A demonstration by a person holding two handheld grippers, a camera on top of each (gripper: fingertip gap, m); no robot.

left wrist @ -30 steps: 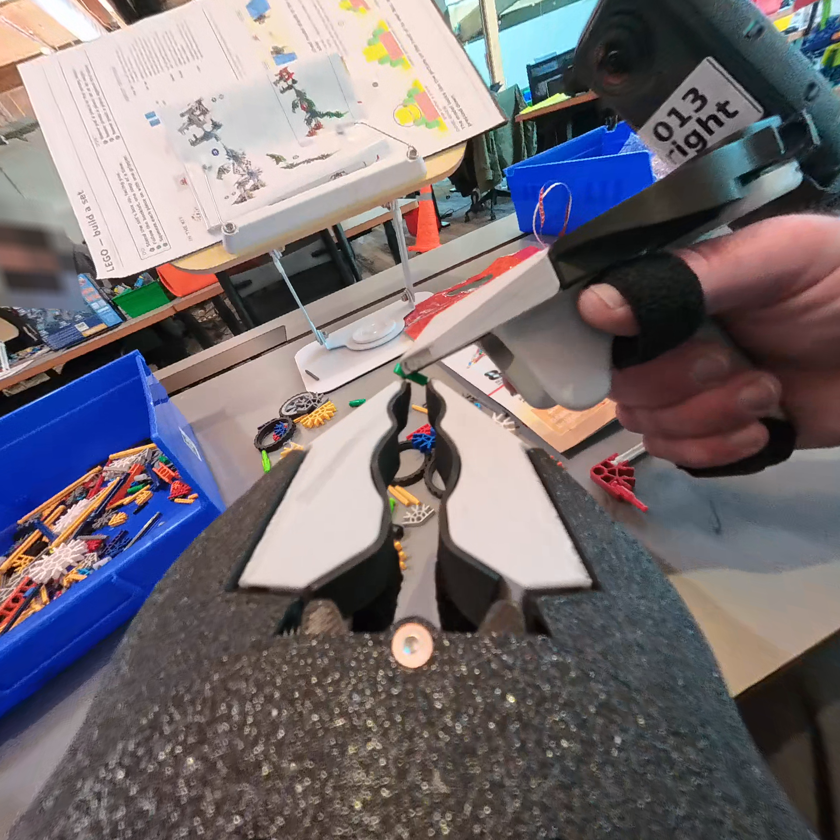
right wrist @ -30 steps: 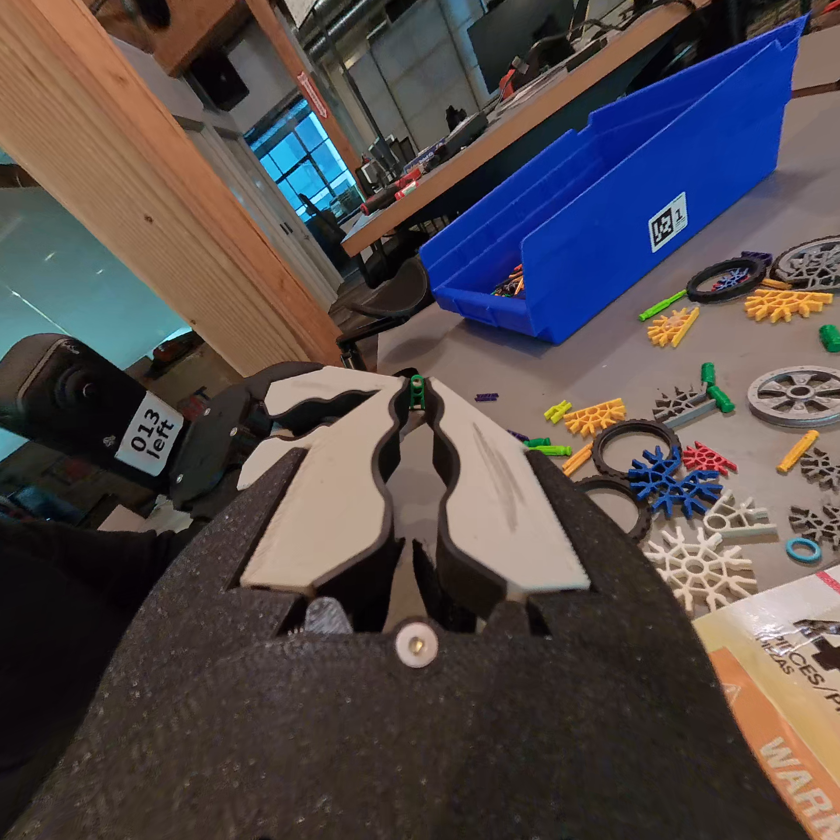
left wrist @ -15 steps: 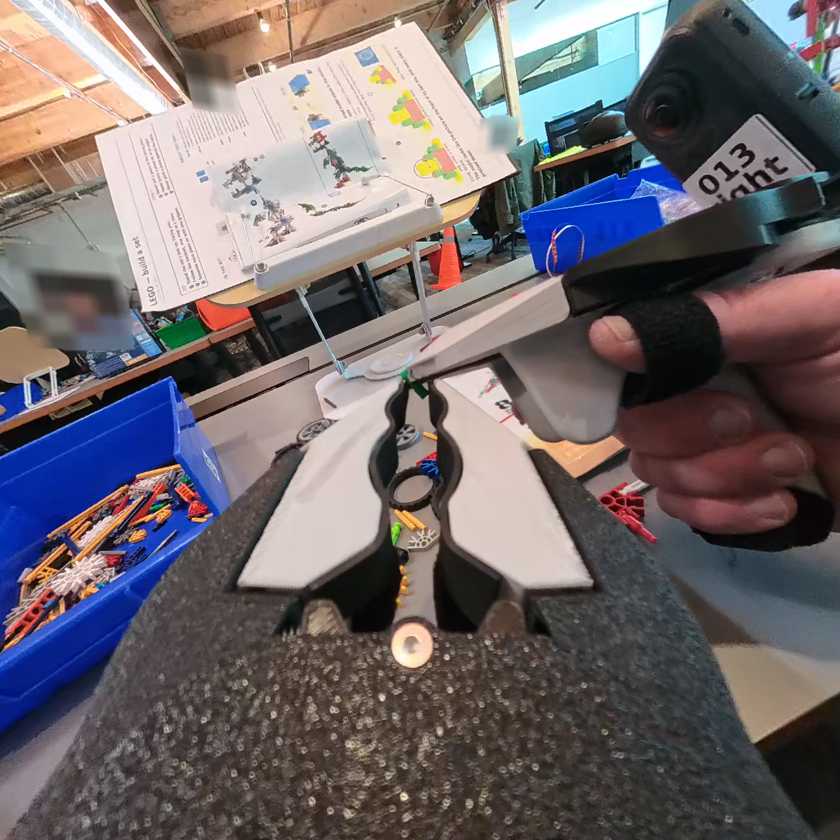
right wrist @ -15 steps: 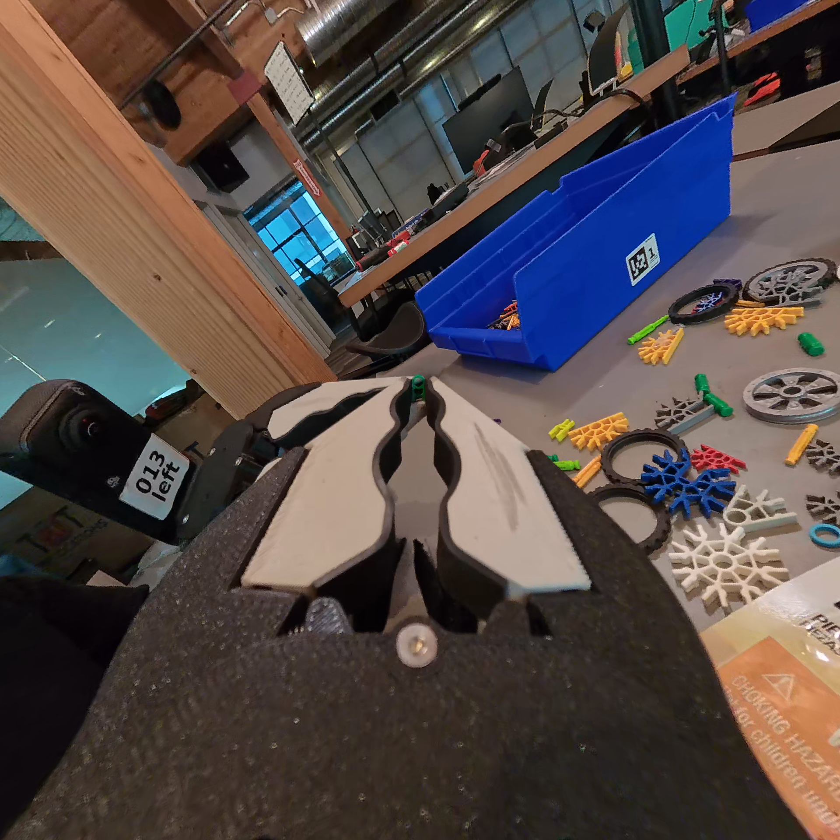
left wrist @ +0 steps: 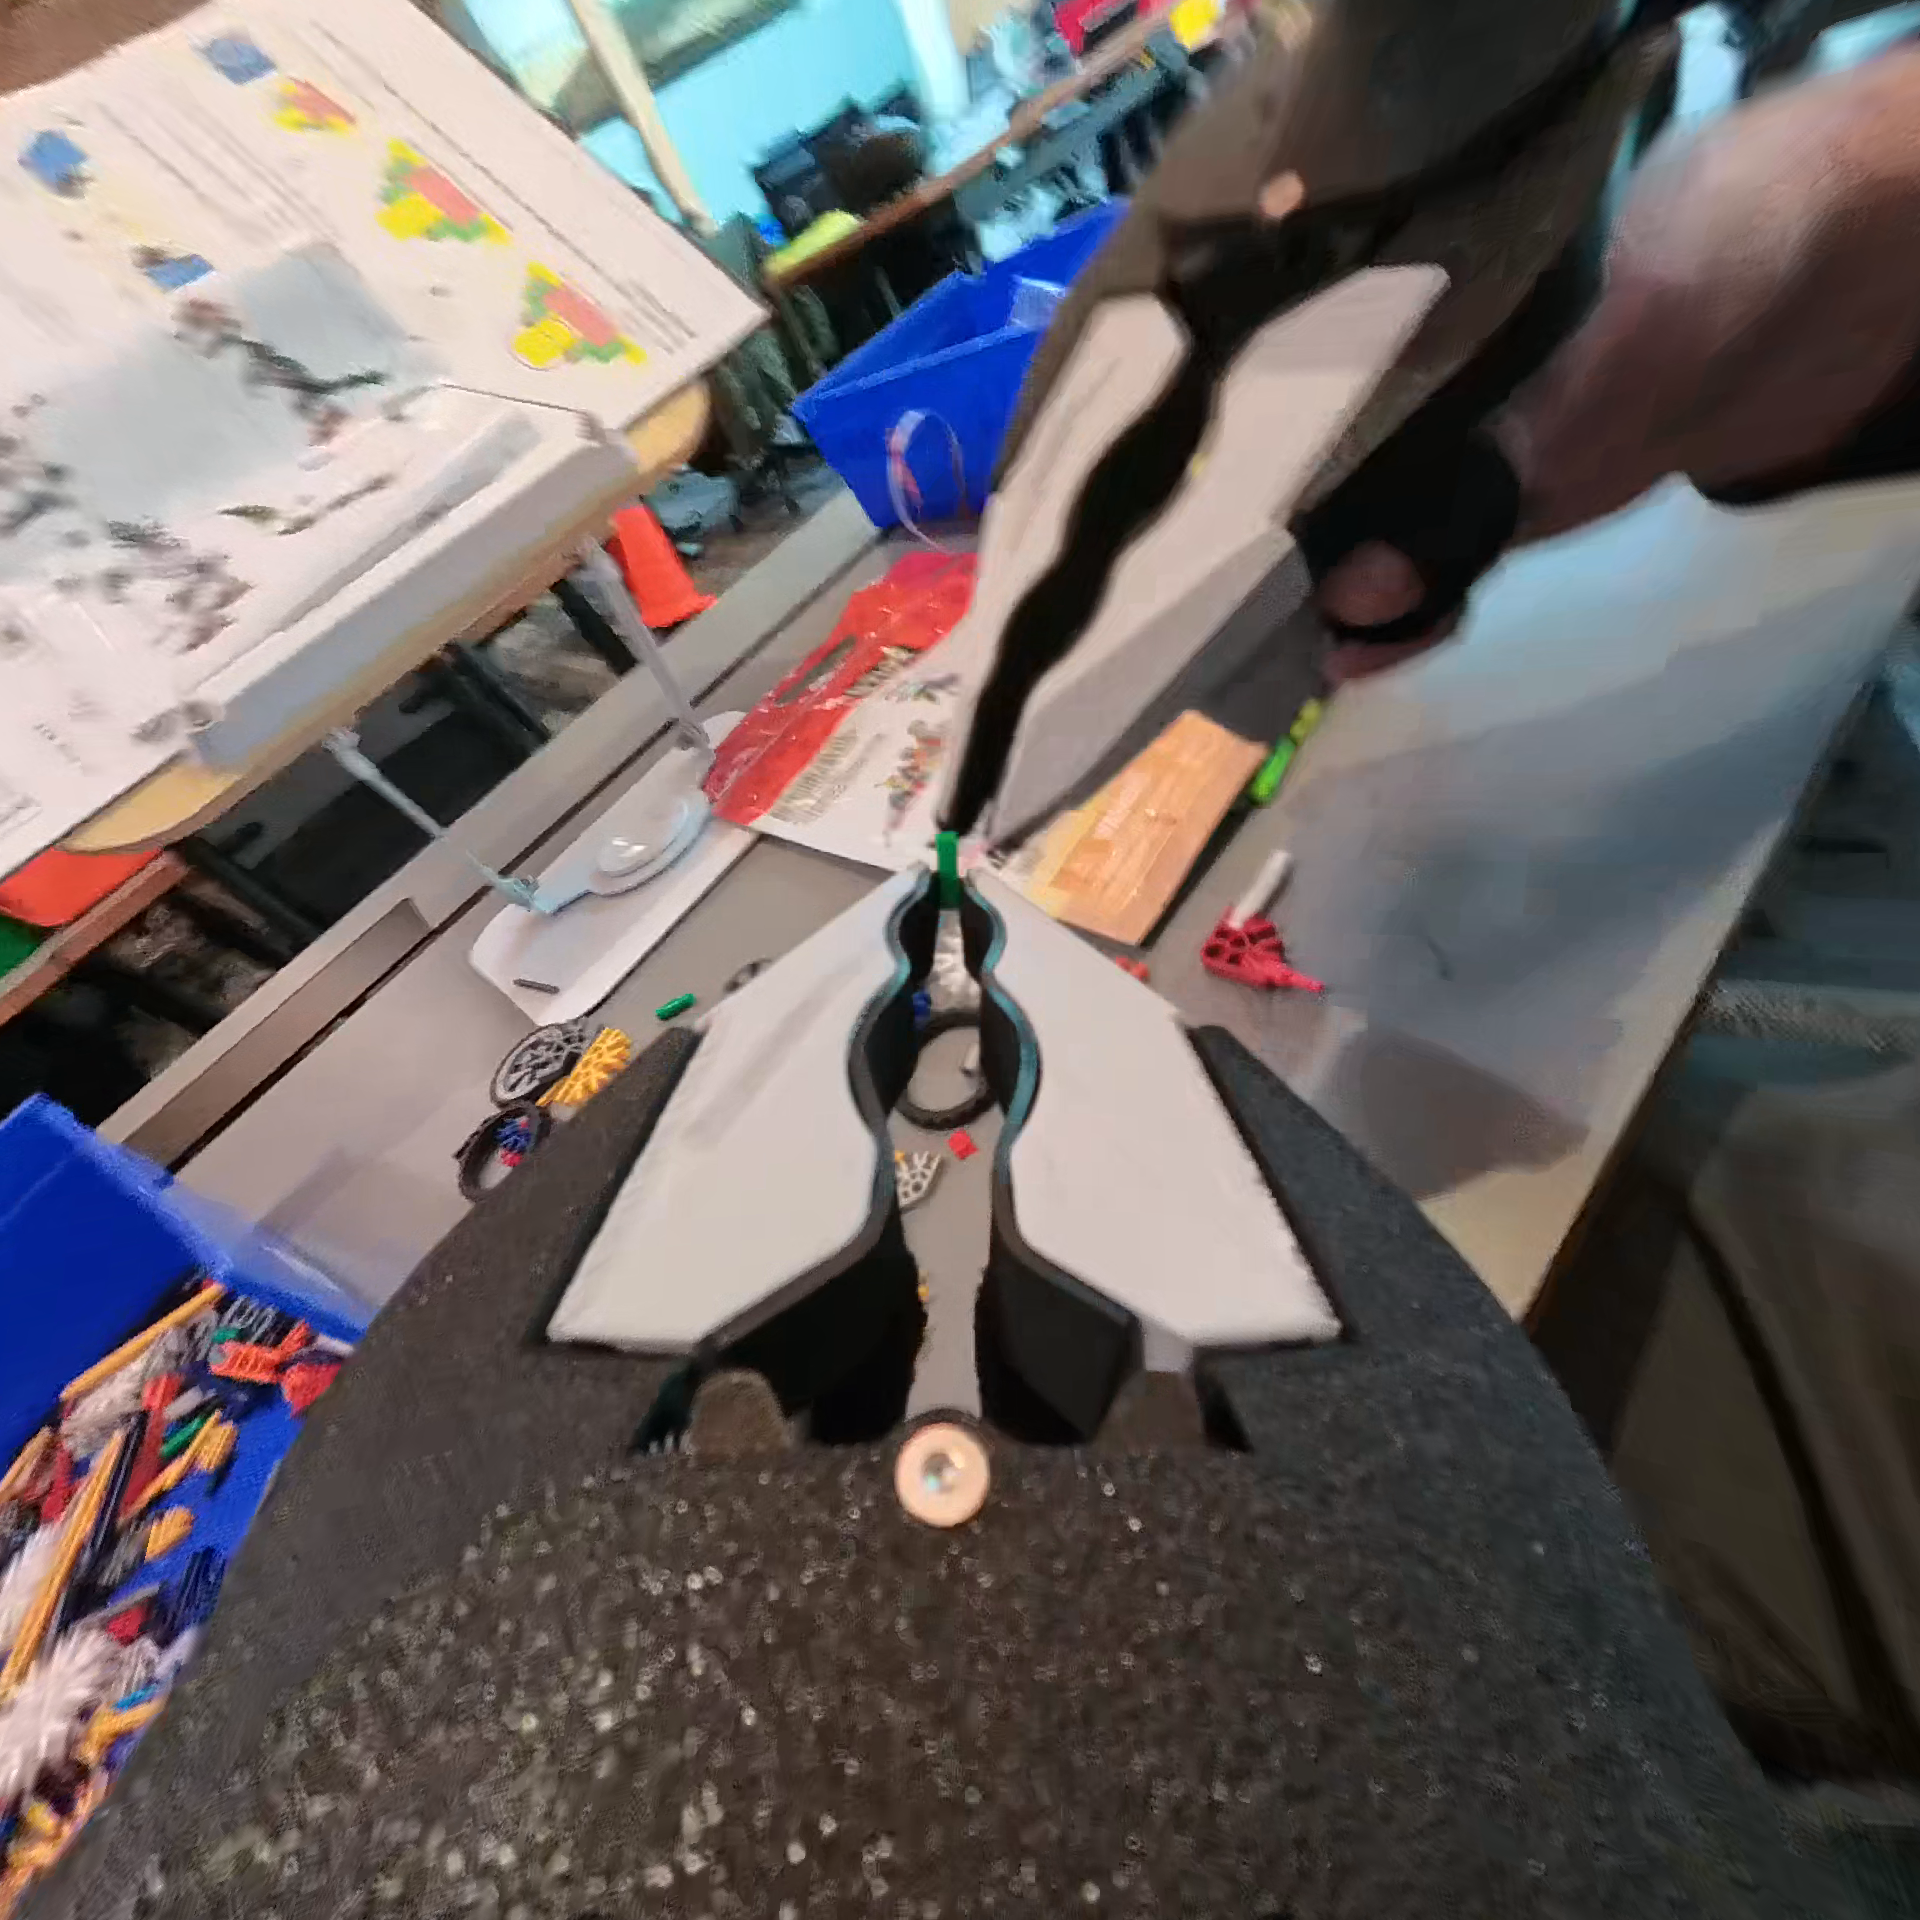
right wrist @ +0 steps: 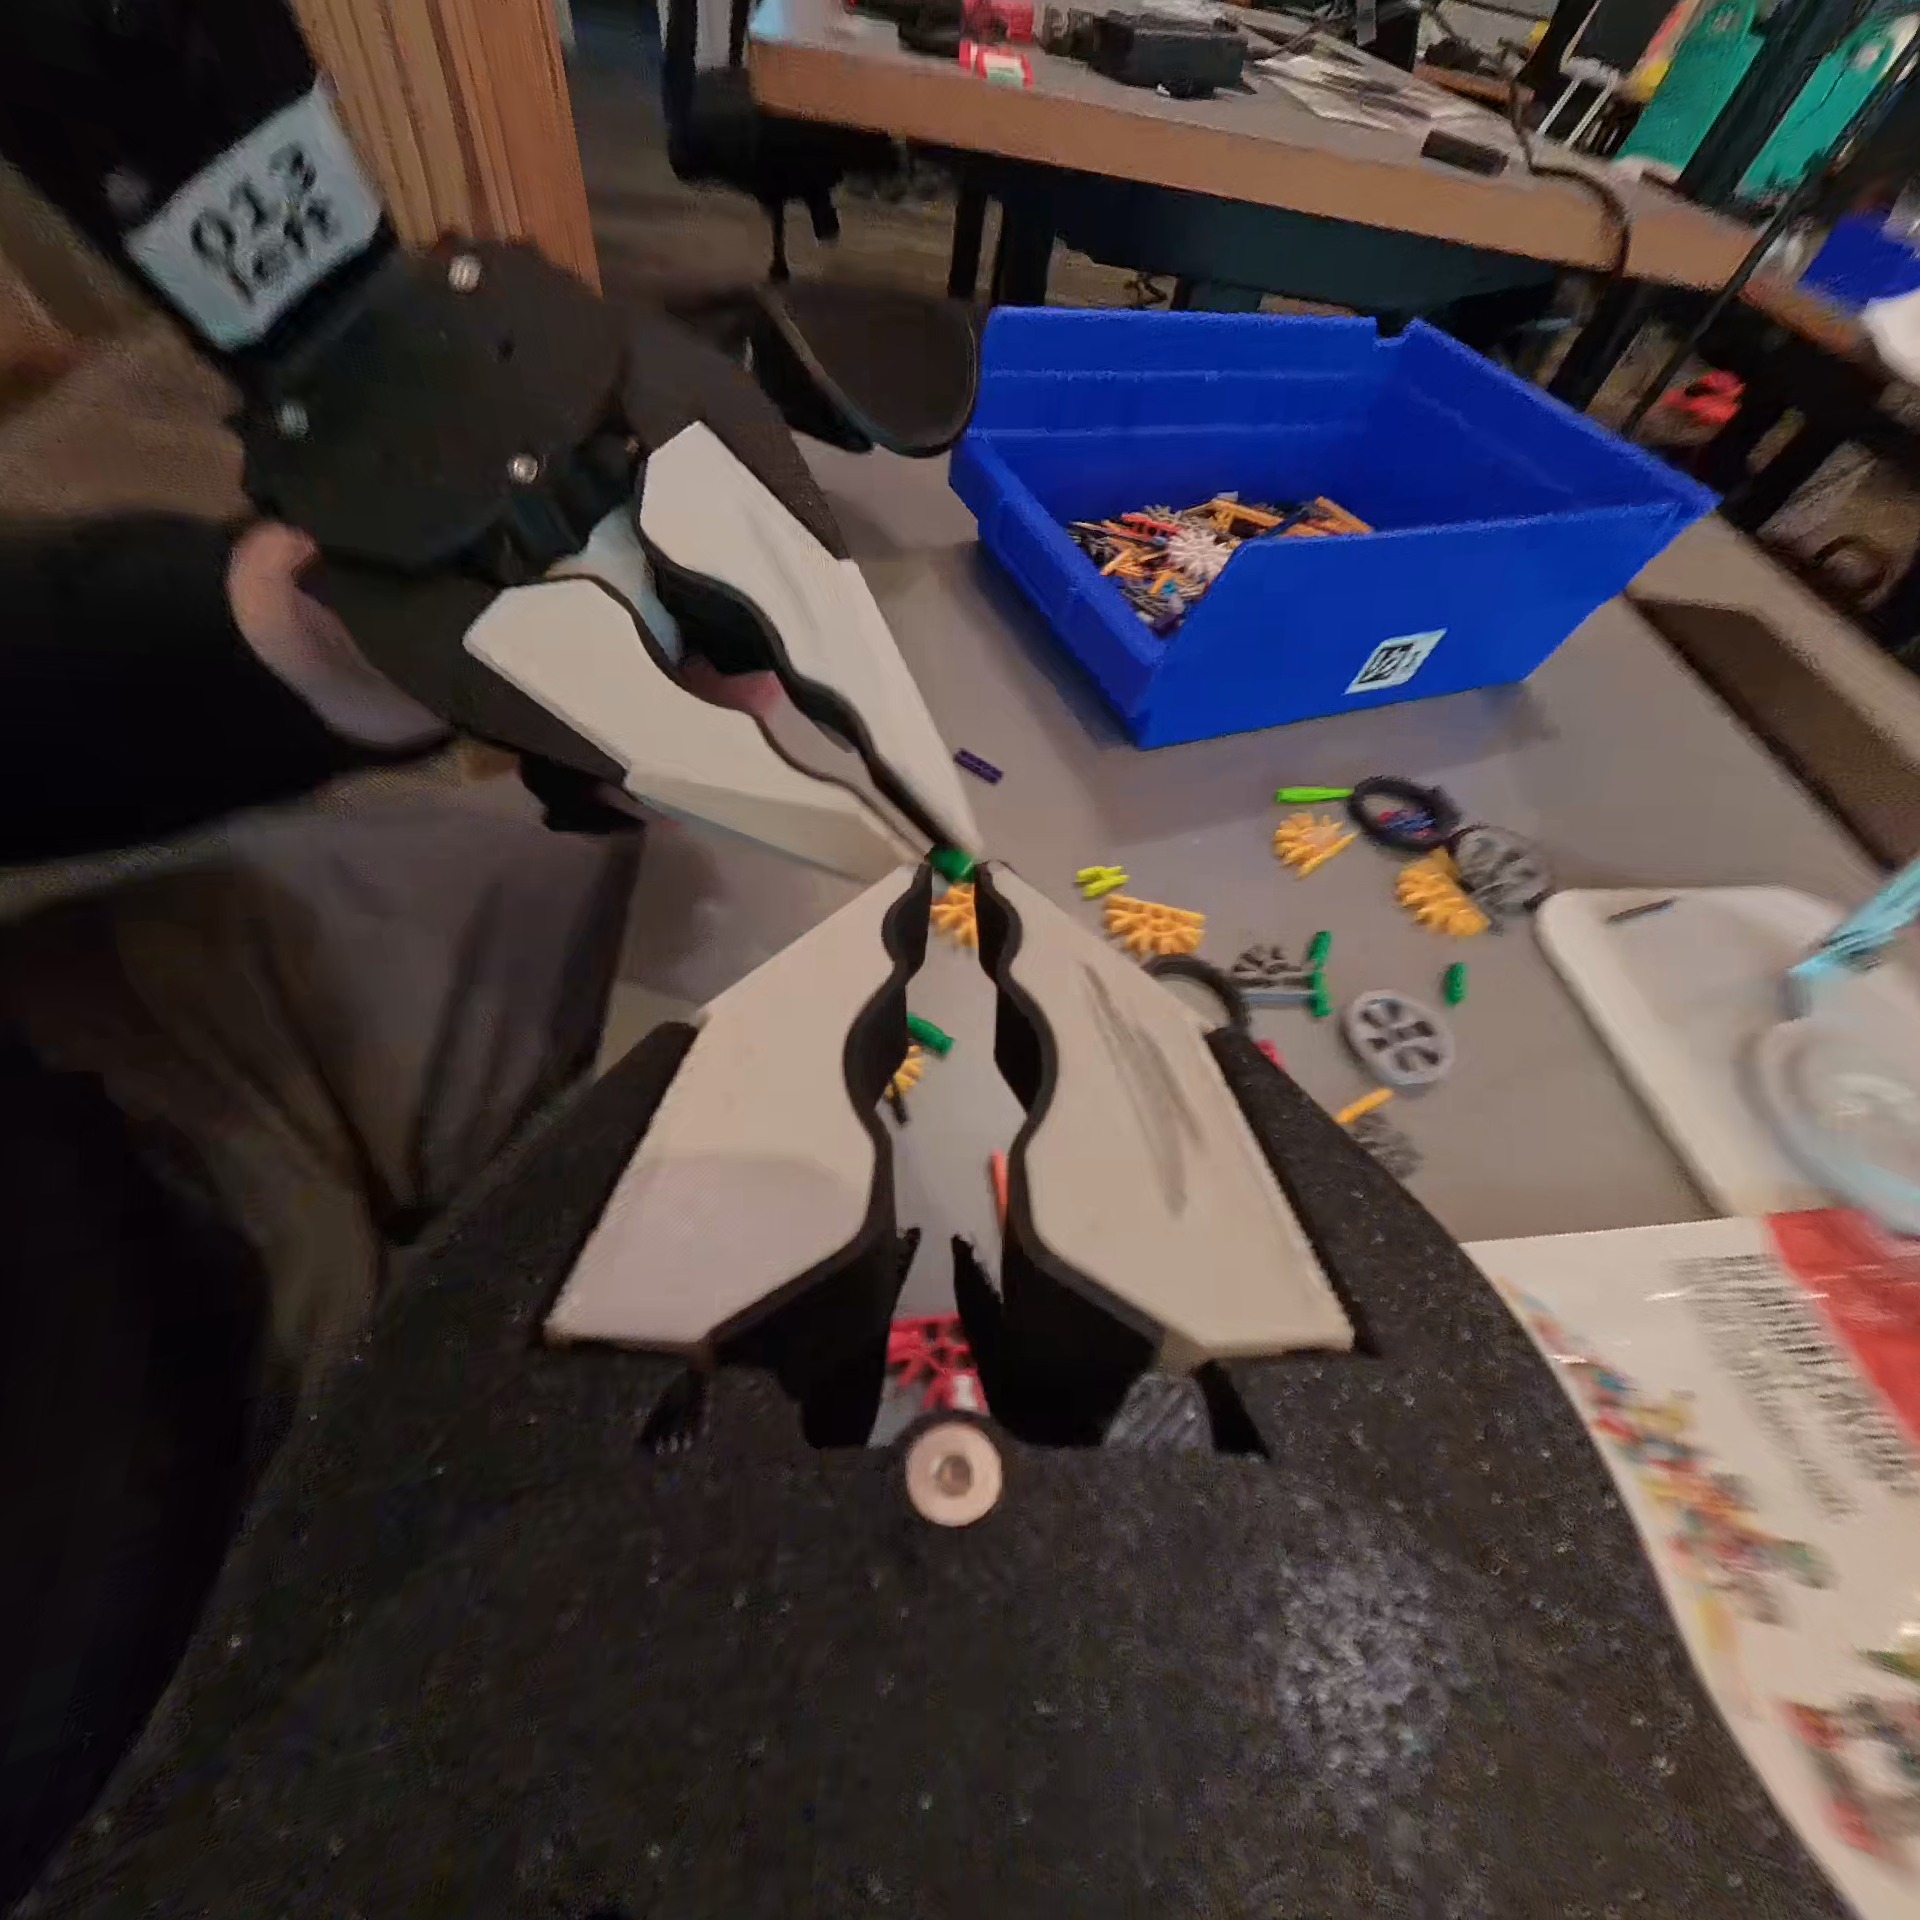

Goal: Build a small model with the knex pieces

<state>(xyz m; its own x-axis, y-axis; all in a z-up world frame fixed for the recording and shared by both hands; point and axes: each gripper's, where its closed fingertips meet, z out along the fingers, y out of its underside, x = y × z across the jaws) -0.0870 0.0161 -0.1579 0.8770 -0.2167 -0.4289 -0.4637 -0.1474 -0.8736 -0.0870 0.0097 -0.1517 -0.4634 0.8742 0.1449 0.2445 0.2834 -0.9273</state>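
Grippers meet tip to tip above the table [left wrist: 1455, 935]: left gripper [left wrist: 943, 883] and right gripper [right wrist: 951, 871], both narrow, pinch one green piece [left wrist: 945, 857], which risks dropping among loose parts [right wrist: 1153, 923] if either slips.

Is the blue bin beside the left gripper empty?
No, the blue bin holds a heap of mixed coloured building pieces.

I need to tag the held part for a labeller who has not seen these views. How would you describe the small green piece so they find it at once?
Start at the grey tabletop in front of the blue plastic bin. Above it, the left gripper and right gripper meet tip to tip. The small green plastic piece is pinched there, raised off the table, unlike the loose green pieces.
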